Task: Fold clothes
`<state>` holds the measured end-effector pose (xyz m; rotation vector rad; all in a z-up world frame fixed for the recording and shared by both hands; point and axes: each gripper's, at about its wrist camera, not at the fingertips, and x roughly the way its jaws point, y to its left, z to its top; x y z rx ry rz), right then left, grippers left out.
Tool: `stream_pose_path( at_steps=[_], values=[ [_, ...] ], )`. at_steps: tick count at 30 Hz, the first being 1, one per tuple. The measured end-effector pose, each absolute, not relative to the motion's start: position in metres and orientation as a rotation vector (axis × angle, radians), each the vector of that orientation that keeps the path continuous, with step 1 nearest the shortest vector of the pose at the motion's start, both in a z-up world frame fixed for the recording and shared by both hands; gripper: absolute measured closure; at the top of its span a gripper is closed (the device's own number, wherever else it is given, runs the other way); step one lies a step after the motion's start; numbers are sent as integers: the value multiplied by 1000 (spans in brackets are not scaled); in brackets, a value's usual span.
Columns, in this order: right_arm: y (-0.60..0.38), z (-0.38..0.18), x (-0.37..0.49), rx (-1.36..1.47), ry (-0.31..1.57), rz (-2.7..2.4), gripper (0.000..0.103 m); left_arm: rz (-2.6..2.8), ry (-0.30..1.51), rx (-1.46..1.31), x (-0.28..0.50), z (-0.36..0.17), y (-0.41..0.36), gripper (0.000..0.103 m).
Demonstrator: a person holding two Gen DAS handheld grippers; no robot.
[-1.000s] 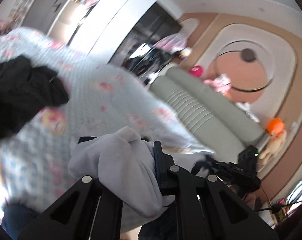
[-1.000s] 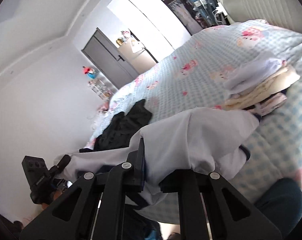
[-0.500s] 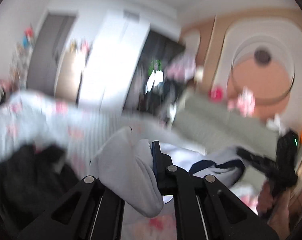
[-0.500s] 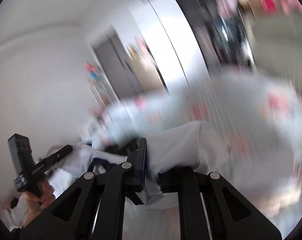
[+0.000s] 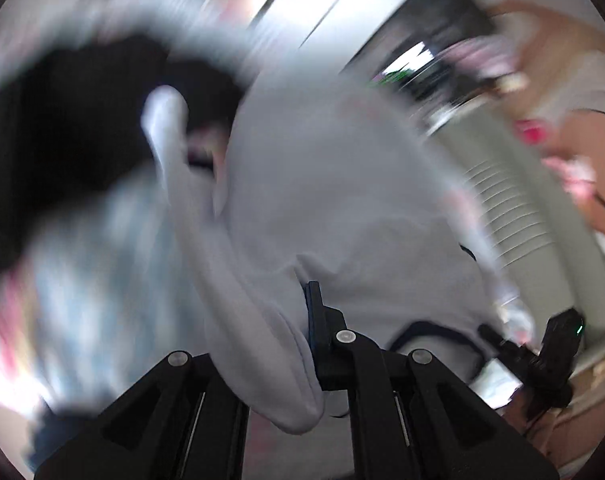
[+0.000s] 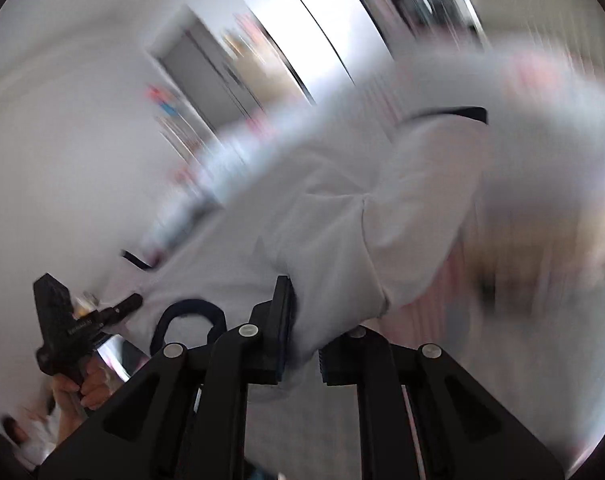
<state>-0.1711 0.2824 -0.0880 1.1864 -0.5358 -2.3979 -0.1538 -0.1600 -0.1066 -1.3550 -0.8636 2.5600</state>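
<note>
White garment [image 5: 342,208] | both jaws clamped on it (no legible writing)

the garment [image 5: 342,216] is pale grey-white with dark navy trim at its edges, the same white with a navy band in the right wrist view [image 6: 382,208]. both grippers are matt black with silver rivets, the left gripper [image 5: 302,344] and the right gripper [image 6: 302,332] alike. a heap of clothes [image 5: 62,120] is black. the bedspread [image 5: 86,256] is light blue check with pink blotches, blurred. the sofa [image 5: 514,216] is pale grey-green, ribbed. the wall [image 5: 562,60] behind it is salmon-orange and cream.
</note>
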Motion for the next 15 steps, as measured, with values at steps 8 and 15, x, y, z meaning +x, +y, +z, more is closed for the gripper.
stream_pose_path(
  at_steps=[8, 15],
  values=[
    [273, -208, -154, 1518, -646, -2314, 77, 2420, -1101, -1483, -133, -170, -188, 66],
    [268, -204, -153, 1465, -681, -2305, 63, 2366, -1270, -1422, -86, -182, -169, 60]
  ],
)
